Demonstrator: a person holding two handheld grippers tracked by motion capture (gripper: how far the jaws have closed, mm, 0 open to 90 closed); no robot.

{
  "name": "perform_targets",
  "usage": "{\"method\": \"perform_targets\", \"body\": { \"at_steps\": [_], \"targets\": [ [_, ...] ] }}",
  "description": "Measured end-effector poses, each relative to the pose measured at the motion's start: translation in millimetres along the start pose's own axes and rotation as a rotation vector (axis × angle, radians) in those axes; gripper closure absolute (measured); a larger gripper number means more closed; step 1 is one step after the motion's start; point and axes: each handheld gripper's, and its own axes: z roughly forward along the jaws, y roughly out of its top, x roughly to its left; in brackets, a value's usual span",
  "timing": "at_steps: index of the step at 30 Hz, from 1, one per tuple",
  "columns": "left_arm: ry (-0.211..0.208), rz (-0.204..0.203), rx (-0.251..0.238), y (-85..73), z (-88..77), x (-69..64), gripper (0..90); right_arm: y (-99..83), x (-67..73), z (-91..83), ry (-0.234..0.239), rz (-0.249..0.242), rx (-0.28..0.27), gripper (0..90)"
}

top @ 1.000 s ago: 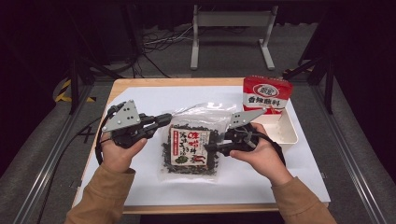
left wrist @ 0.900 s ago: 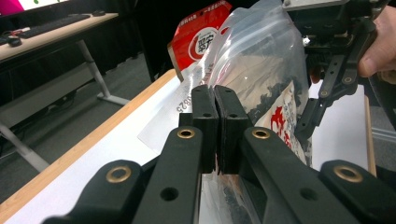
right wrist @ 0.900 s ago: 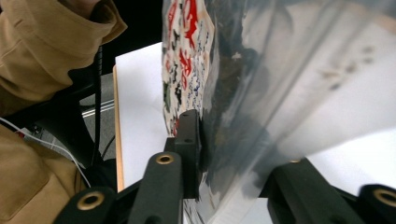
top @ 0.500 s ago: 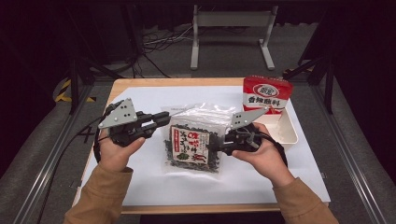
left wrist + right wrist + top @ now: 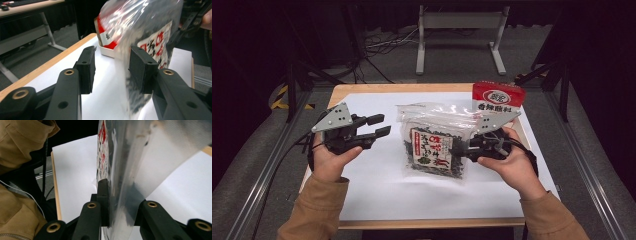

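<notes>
Left tool (image 5: 379,125) stands with its jaws apart, having just been opening, nothing between them; the clear bag of dark dried food (image 5: 434,145) hangs just past its tips, toward the other tool. Right tool (image 5: 464,148) is clamped on that bag's edge, the plastic film pinched between its pads (image 5: 103,195), the bag held raised and tilted above the white-covered table (image 5: 377,190). Behind the right tool a red-and-white packet (image 5: 498,97) stands in a white tray (image 5: 107,51); the tray is seen in the left gripper view beyond the left tool's jaws.
</notes>
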Motion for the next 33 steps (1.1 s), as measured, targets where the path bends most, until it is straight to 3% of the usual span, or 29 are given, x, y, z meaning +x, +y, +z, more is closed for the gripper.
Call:
{"method": "perform_targets", "body": {
  "at_steps": [10,16,33],
  "targets": [
    [0.018,-0.021,0.026,-6.1,0.9,7.7,51.7,-3.0,-6.5,-25.1,-0.059,-0.003,0.000,76.4],
    [0.034,-0.068,0.052,-14.4,5.1,18.0,50.2,-1.4,-8.5,-37.4,-0.089,-0.019,-0.020,76.3],
    [0.062,-0.144,0.101,-36.4,8.0,38.6,47.1,10.4,-12.6,-69.7,-0.163,-0.038,-0.069,76.4]
  ]
}}
